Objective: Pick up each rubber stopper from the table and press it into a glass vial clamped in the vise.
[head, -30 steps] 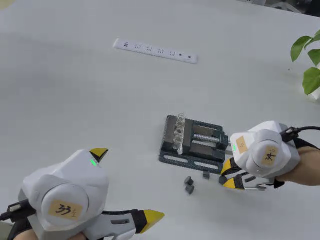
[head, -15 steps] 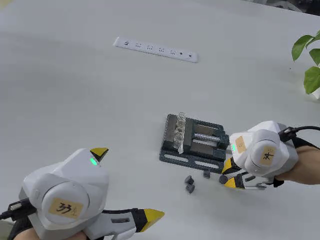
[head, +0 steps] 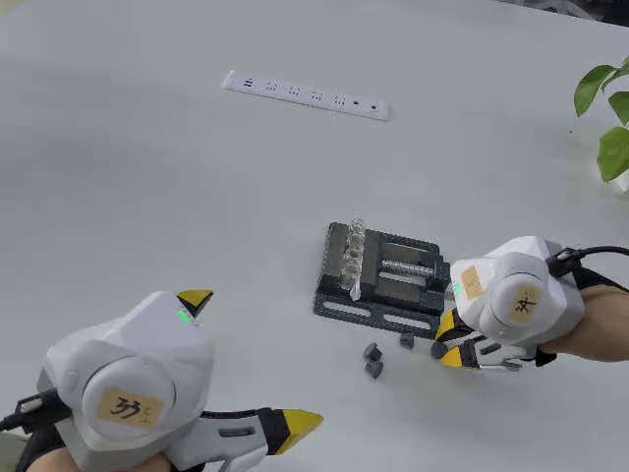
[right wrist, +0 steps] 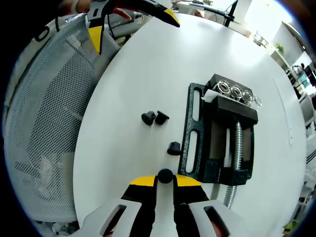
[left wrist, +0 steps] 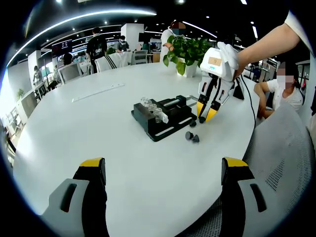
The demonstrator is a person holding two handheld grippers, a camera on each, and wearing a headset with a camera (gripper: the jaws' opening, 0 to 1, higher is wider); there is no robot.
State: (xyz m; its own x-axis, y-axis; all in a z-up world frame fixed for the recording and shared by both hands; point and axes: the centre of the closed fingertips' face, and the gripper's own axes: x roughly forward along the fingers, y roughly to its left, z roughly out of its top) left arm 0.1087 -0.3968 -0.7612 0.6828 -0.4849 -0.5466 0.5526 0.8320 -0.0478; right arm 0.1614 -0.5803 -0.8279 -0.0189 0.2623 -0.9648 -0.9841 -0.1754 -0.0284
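Several clear glass vials (head: 352,258) stand in a row in the black vise (head: 393,292). My right gripper (head: 450,340) hovers low at the vise's near right corner, shut on a dark rubber stopper (right wrist: 165,175) held between its yellow tips (right wrist: 143,181). Three more stoppers lie on the table in front of the vise: one (head: 406,340) by its base and two (head: 372,360) close together. My left gripper (head: 248,361) is open at the near left, far from the vise, with nothing between its fingers. The left gripper view has the vise (left wrist: 160,118), the loose stoppers (left wrist: 192,137) and the right gripper (left wrist: 206,114).
A white power strip (head: 307,97) lies at the far side of the white table (head: 147,197). Green plant leaves (head: 609,118) reach in at the right edge. A mesh chair (right wrist: 44,123) stands by the table's near edge, and people sit in the background.
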